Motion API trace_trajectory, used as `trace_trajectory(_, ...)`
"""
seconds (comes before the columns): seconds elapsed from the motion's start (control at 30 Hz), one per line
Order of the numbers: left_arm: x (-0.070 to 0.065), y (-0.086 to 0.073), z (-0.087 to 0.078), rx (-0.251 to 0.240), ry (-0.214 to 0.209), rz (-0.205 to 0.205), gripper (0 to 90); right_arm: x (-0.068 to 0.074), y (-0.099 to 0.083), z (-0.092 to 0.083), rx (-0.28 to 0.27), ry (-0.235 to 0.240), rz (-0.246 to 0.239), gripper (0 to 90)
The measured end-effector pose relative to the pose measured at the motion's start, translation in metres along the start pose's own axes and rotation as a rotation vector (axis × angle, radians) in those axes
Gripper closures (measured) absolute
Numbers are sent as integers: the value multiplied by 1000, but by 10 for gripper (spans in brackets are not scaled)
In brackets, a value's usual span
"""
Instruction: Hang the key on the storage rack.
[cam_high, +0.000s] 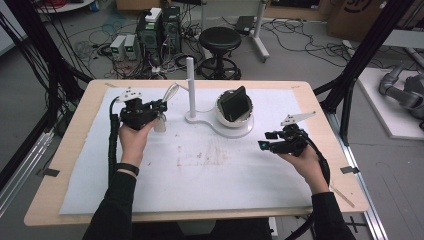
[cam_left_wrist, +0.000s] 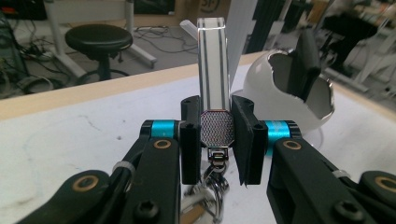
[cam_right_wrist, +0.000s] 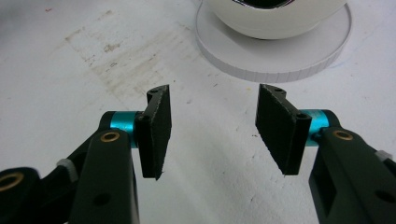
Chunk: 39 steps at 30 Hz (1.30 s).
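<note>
Left gripper (cam_high: 161, 106), high view: held above the left part of the white mat (cam_high: 150, 175), jaws pointing toward the white post (cam_high: 190, 85) just ahead. Closed tight on a silver-and-white keychain bar (cam_left_wrist: 213, 74); in the left gripper view, textured metal end of the bar seated between the two pads, body rising upright past the jaws, key ring (cam_left_wrist: 212, 179) and clasp hanging below. Bar also seen in the high view as a pale angled strip (cam_high: 170, 93) above the jaw tips.

Beyond the left gripper, to its right: egg-shaped white holder (cam_left_wrist: 273, 88) with a jagged open front, a dark flat object (cam_left_wrist: 302, 60) standing inside it. High view: same holder (cam_high: 234, 111) on a round white base (cam_high: 235, 131) joined to the post's foot, roughly midway between the two grippers. Whether the bar touches the post: cannot tell.

Right gripper (cam_high: 264, 140), high view: low over the right part of the mat, clear of the holder, jaws pointing left. Right gripper view (cam_right_wrist: 211, 130): jaws spread wide, nothing between the pads, stained mat (cam_right_wrist: 116, 56) under them; edge of the round base (cam_right_wrist: 275, 60) just ahead, not touching.

Table (cam_high: 60, 165): light wood rim exposed around the mat.
</note>
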<state>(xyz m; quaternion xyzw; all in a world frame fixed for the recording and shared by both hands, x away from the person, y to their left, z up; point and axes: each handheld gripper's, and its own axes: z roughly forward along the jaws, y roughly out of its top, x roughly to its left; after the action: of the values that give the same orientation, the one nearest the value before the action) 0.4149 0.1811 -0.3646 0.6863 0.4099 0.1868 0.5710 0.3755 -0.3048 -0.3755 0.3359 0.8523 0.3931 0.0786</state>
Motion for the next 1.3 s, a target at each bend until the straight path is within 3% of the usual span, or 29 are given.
trace_trajectory(0.13, 3, -1, 3, -33, -29, -35, 740, -1, 0, 0, 0, -1, 1, 468)
trace_trajectory(0.27, 4, -2, 5, -52, -10, -39, 740, -1, -1, -1, -4, 0, 1, 468)
trace_trajectory(0.4, 2, 0, 4, -60, 54, -7, 739, -2, -1, -1, -2, 0, 0, 468)
trace_trajectory(0.57, -1, 1, 4, -69, 169, 62, 739, -2, -1, 0, 1, 3, 3, 468)
trace_trajectory(0.77, -5, -3, 17, -33, 222, 120, 739, -2, -1, 0, 0, 3, 3, 468)
trace_trajectory(0.97, -11, -4, 25, -40, 225, 160, 739, -3, -3, -1, 0, 2, 9, 468)
trace_trajectory(1.1, -15, -6, 30, 1, 226, 187, 739, -4, -3, -2, -4, 1, 6, 468)
trace_trajectory(1.2, -17, -7, 32, 4, 215, 187, 738, -4, -3, -2, -6, 3, 5, 468)
trace_trajectory(1.3, -16, -7, 31, 6, 234, 206, 737, -3, -3, -2, -3, 2, 6, 468)
